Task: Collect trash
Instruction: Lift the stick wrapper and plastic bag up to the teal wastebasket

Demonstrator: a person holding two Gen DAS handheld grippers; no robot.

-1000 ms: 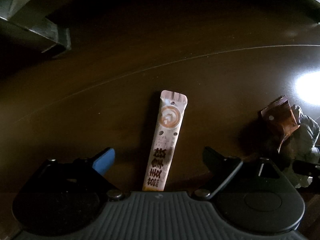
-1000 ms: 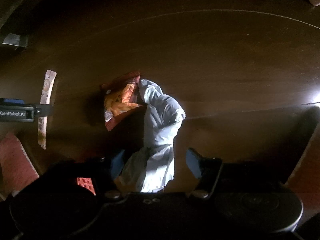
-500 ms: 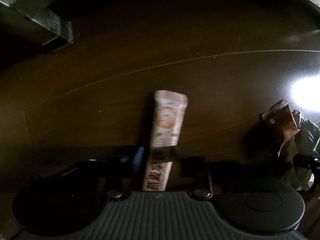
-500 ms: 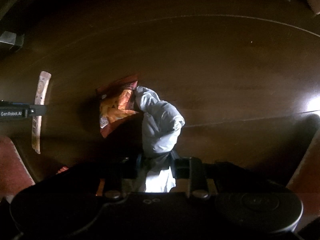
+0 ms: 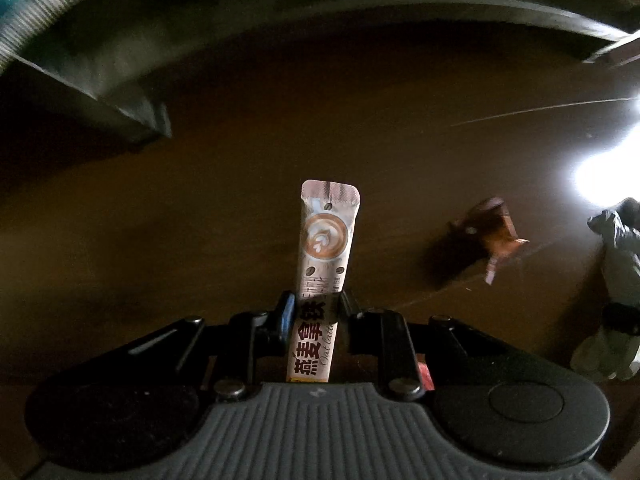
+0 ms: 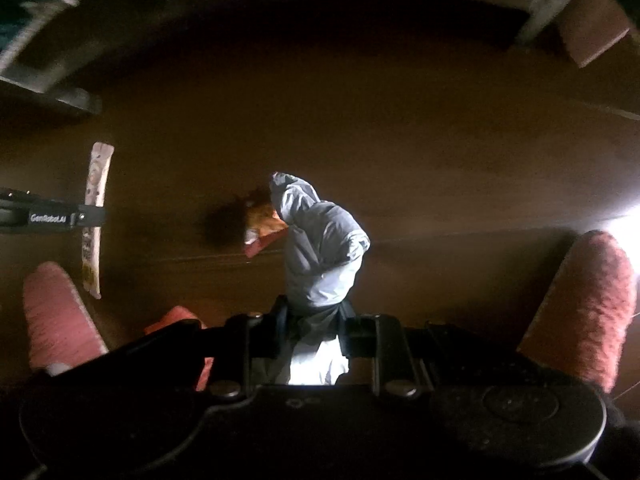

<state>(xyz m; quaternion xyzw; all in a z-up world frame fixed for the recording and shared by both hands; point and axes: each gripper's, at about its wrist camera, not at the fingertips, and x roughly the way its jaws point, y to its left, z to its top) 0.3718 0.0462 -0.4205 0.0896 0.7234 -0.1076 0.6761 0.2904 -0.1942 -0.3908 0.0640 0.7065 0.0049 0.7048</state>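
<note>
Dark brown table [image 5: 200, 208] under both grippers, strong glare spot at its right side in both views. Orange snack wrapper [image 5: 494, 230] lies on the table – right of the left gripper, blurred. In the right wrist view that wrapper [image 6: 262, 226] sits mostly behind the crumpled grey tissue, only its left part showing. Grey bar-like frame pieces [image 5: 120, 108] cross the upper left of both views; cannot tell what they belong to. Nothing stands between either gripper and the table.

Left gripper [image 5: 314, 312]: jaws pinching a coffee stick sachet [image 5: 324, 248] across its lower-middle. Sachet runs straight out from the jaws, printed end toward the camera, latte picture on the far end. It looks clear of the table.

Right gripper [image 6: 314, 316]: jaws pinching the grey tissue [image 6: 320, 248] at its narrow bunched part. The bulk hangs past the fingertips; a bright white tail sits on the camera side.

View differences – right wrist view shows the left gripper side-on at the left edge, a finger [image 6: 90, 216] clamped across the sachet [image 6: 96, 216], plus fuzzy pink shapes [image 6: 584, 312] low on both sides that the left view lacks. Left wrist view shows the tissue [image 5: 618, 264] hanging at far right, and the whole wrapper unobstructed.
</note>
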